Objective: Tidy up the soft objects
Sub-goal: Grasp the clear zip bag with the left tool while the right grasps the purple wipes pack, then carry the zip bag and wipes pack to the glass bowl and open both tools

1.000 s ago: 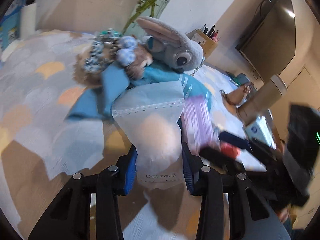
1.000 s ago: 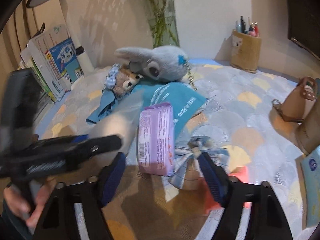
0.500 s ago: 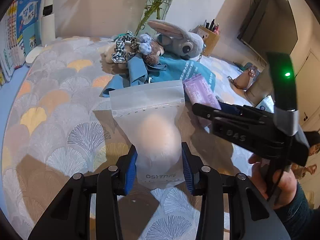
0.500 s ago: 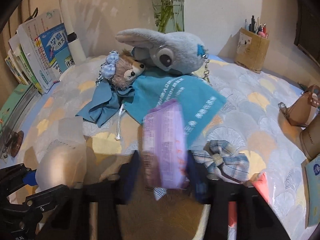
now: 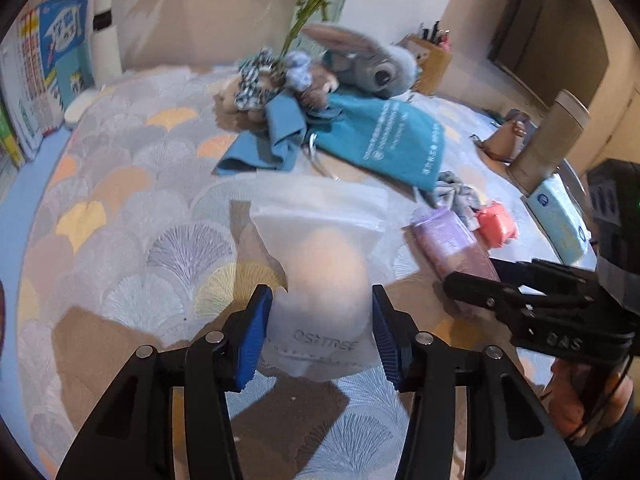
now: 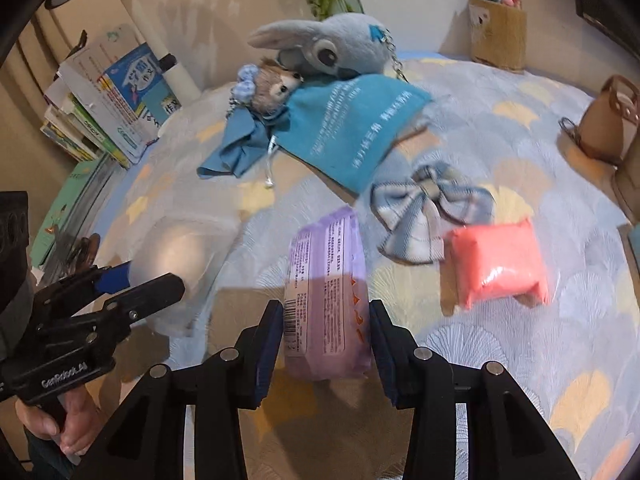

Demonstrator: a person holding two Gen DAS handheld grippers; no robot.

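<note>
The patterned tablecloth (image 6: 520,128) carries everything you are sorting, and the teal drawstring bag (image 6: 352,128) near its middle serves as the landmark. Behind the bag lies the grey plush rabbit (image 6: 332,50), with the small brown plush bear (image 6: 276,88) at the bag's left rear corner. In front of the bag, to its right, lie the plaid bow (image 6: 424,216) and, beyond that, the pink packet (image 6: 498,264). Your right gripper (image 6: 326,344) is closed on the near end of the purple tissue pack (image 6: 326,280), which sits between its blue pads and points up toward the bag's front edge. Your left gripper (image 5: 318,332) is clamped on the lower part of the frosted zip pouch (image 5: 320,248), in front of the bag and to its left; the pouch stands between the pads, its sealed top towards the bag.
</note>
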